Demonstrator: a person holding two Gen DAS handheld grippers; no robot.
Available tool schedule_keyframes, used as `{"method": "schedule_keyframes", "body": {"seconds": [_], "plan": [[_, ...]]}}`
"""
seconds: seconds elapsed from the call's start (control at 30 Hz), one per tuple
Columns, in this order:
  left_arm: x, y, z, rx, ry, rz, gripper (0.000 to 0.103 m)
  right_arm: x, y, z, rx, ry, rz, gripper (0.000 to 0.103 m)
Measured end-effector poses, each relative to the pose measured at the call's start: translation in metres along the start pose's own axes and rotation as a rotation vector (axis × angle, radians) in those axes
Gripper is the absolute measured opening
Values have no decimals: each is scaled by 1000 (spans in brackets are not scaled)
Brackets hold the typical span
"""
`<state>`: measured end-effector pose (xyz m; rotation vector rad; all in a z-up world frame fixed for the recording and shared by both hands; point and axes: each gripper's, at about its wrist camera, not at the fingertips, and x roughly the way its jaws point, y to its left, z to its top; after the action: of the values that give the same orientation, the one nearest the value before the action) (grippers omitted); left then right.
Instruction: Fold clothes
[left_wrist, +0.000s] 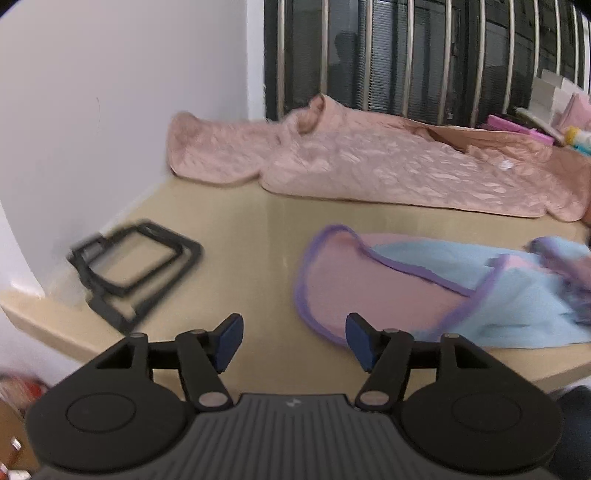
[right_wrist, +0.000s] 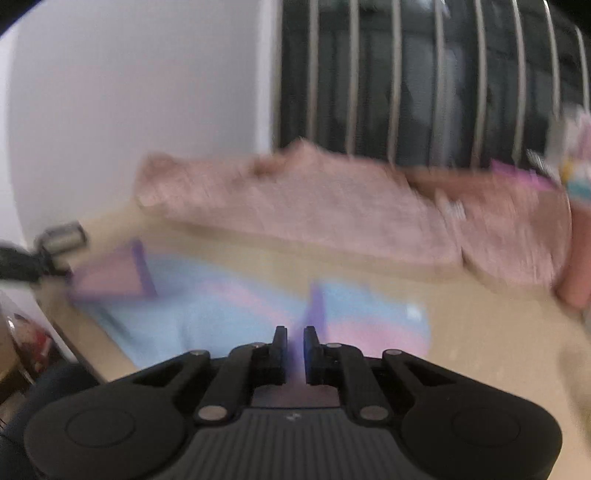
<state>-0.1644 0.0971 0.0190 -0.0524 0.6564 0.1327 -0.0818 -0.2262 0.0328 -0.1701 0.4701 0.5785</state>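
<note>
A light blue and pink garment (left_wrist: 369, 288) with purple trim lies rumpled on the beige table (left_wrist: 240, 221). My left gripper (left_wrist: 293, 332) hovers open over the table near the front edge, and its right finger sits just by the garment's purple-edged left end, holding nothing. The right wrist view is blurred. There my right gripper (right_wrist: 294, 339) has its fingers nearly together, with a purple edge of the garment (right_wrist: 221, 314) between them, near the cloth's front middle.
A pink quilted blanket (left_wrist: 369, 162) lies along the back of the table under a barred window (left_wrist: 406, 55). Black rectangular frames (left_wrist: 136, 258) rest at the left by the white wall. Pink boxes and a bottle (left_wrist: 517, 127) crowd the far right.
</note>
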Motion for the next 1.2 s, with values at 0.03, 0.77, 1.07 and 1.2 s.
{"method": "schedule_keyframes", "body": {"seconds": [0.03,0.77,1.07,1.2], "plan": [[-3,-2,-1,-5,8,-23,64,2,0,18,-39,-6,47,31],[66,15,75,75,-82,-107,1,246,90,135,-339,413,363,4],[172,-41,226,285,-94,-130,8,253,-35,205,32,250,25,4],[196,-52,240,236,-43,-17,29,270,-66,209,96,260,-38,14]]}}
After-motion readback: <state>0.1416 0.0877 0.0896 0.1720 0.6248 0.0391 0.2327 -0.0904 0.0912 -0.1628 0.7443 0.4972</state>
